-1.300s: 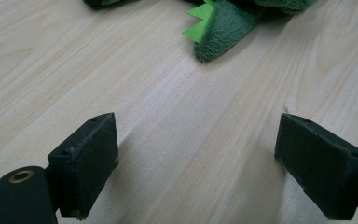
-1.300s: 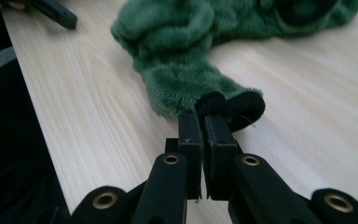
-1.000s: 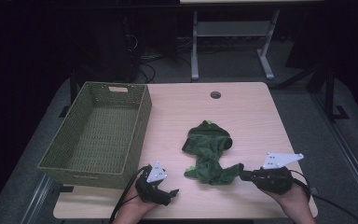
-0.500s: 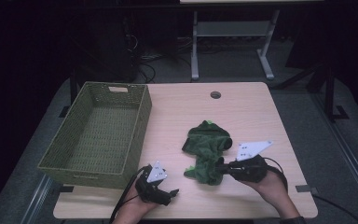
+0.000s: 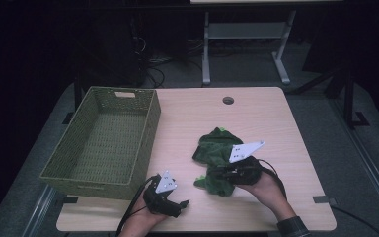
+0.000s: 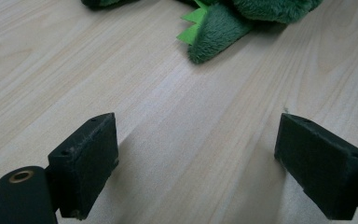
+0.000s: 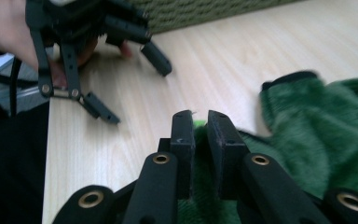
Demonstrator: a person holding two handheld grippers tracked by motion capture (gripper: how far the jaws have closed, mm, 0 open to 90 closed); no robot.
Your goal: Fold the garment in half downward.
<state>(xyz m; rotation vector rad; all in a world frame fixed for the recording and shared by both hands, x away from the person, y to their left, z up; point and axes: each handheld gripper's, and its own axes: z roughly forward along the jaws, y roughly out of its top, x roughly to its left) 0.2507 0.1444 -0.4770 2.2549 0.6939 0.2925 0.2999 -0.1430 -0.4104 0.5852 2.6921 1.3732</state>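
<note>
A dark green plush toy [image 5: 216,148] with bright green spikes lies crumpled on the wooden table, right of centre. My right gripper [image 5: 213,173] has its jaws low over the toy's near edge, pointing left. In the right gripper view [image 7: 200,126] its jaws have just been opening. A narrow slit shows between them with no fabric pinched in it, and green plush [image 7: 326,140] lies below and to the right. My left gripper [image 5: 181,207] rests near the table's front edge, open wide over bare wood [image 6: 205,163]. A spiked part of the toy [image 6: 223,23] lies beyond it.
A green woven basket [image 5: 150,133] stands empty on the table's left side; its wall [image 7: 205,11] also shows in the right gripper view, behind the left gripper [image 7: 133,89]. A round cable hole [image 5: 228,100] sits near the table's far edge.
My right gripper has moved left from the table's right side onto the near edge of the plush toy. The left gripper has stayed in place.
</note>
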